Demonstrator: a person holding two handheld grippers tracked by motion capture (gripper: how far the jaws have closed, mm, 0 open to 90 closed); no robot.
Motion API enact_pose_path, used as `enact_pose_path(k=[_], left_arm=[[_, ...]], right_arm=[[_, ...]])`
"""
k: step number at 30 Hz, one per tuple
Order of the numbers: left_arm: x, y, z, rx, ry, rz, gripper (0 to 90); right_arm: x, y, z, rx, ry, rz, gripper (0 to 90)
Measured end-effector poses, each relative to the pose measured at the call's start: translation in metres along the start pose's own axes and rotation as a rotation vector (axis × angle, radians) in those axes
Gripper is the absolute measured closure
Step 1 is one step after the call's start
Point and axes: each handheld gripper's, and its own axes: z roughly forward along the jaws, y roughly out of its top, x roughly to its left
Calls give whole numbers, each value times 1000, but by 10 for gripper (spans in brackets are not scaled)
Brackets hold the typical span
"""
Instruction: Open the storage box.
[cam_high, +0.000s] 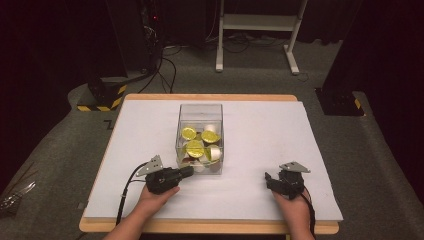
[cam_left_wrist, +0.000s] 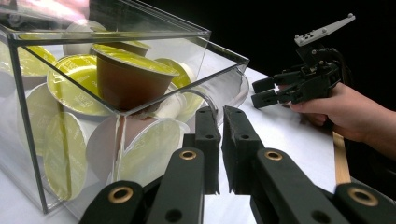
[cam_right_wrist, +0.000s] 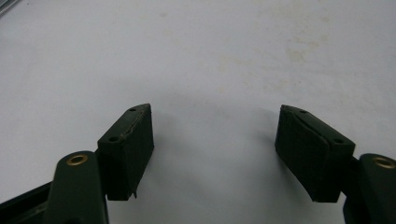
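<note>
The left gripper (cam_high: 188, 171), jaws nearly together and empty, points at the box (cam_high: 200, 112) of capsules (cam_high: 194, 148) just ahead, near its bottom corner. To reach a capsule it should rise and come in over the rim, since the wall blocks it. The right gripper (cam_high: 269, 181) rests open, well aside on the sheet (cam_high: 260, 135).

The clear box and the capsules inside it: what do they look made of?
Clear box: looks like rigid clear acrylic or similar plastic, glossy; its edges catch light and the contents show through the walls. Capsules: seemingly moulded plastic cups, brown or white, with shiny yellow-gold foil-like lids that reflect light. The exact plastic cannot be told.
</note>
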Motion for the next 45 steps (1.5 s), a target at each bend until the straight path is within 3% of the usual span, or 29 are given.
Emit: enact_pose_path(k=[45], left_arm=[[-20,-8,-13,20,-42,13,857]], right_arm=[[0,0,0,-2,-4,-1,282]])
